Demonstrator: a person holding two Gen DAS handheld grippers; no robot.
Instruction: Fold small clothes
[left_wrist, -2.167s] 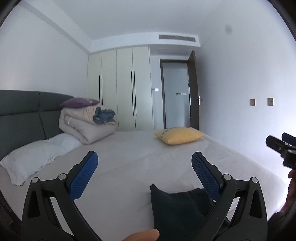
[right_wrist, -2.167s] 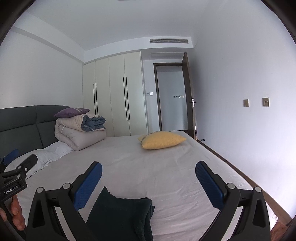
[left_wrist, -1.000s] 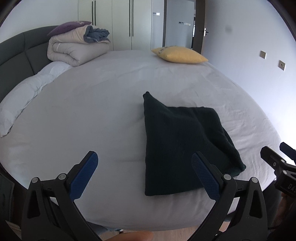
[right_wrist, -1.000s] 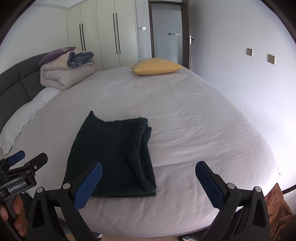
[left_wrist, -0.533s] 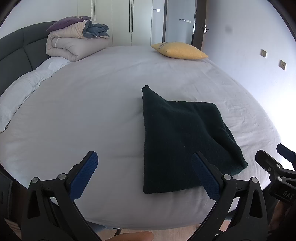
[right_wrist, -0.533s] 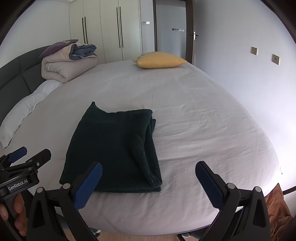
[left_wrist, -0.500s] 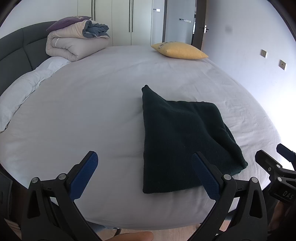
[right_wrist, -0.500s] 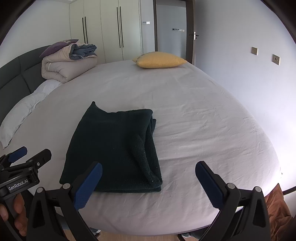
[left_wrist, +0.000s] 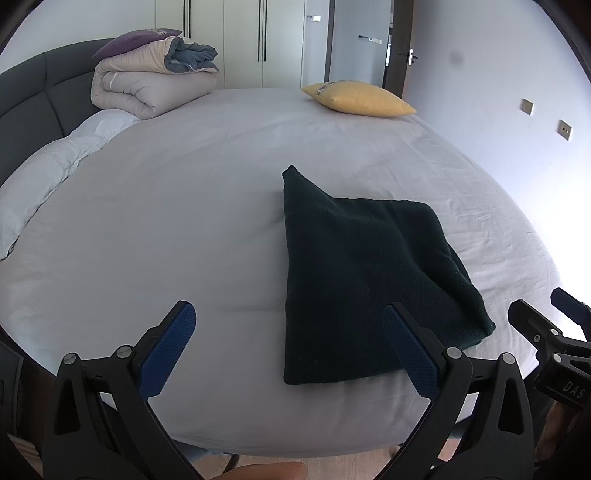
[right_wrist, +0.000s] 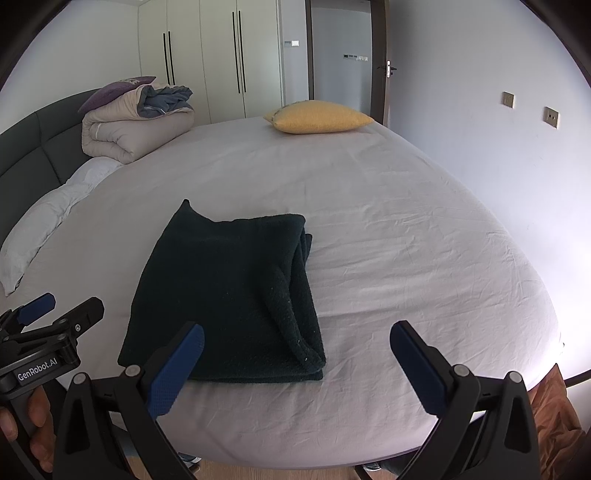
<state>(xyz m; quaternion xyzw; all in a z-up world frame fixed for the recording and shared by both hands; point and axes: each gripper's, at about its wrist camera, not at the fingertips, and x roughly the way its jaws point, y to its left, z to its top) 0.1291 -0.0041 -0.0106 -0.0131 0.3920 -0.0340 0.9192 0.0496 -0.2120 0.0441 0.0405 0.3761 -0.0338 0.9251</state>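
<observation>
**One dark garment lies folded; both grippers stand off, empty**

The bed (right_wrist: 369, 206) fills both views, its pale sheet lightly creased toward 3 o'clock. A rolled duvet (right_wrist: 136, 129) sits at about 10 o'clock by the headboard, with a white pillow (left_wrist: 48, 173) below it along the left edge, and a yellow cushion (right_wrist: 319, 117) rests at 12 o'clock near the far side.

The garment (right_wrist: 229, 295), dark and thick like knit or terry, lies flat near the front edge of the bed. In the right wrist view it sits at the centre, running toward 7 o'clock; in the left wrist view it is at about 4 o'clock. It is a compact rectangle with stacked layers showing along its right edge, and one far corner pokes up at 11 o'clock. Judged from that, the folding of this piece looks done or nearly so; a last tidy of the stray corner may remain. No other clothes show on the bed, so whether more are left cannot be told.

The left gripper (left_wrist: 288, 347) is spread wide and holds nothing, hovering just short of the garment's near edge. The right gripper (right_wrist: 295, 365) is likewise wide and empty.
</observation>
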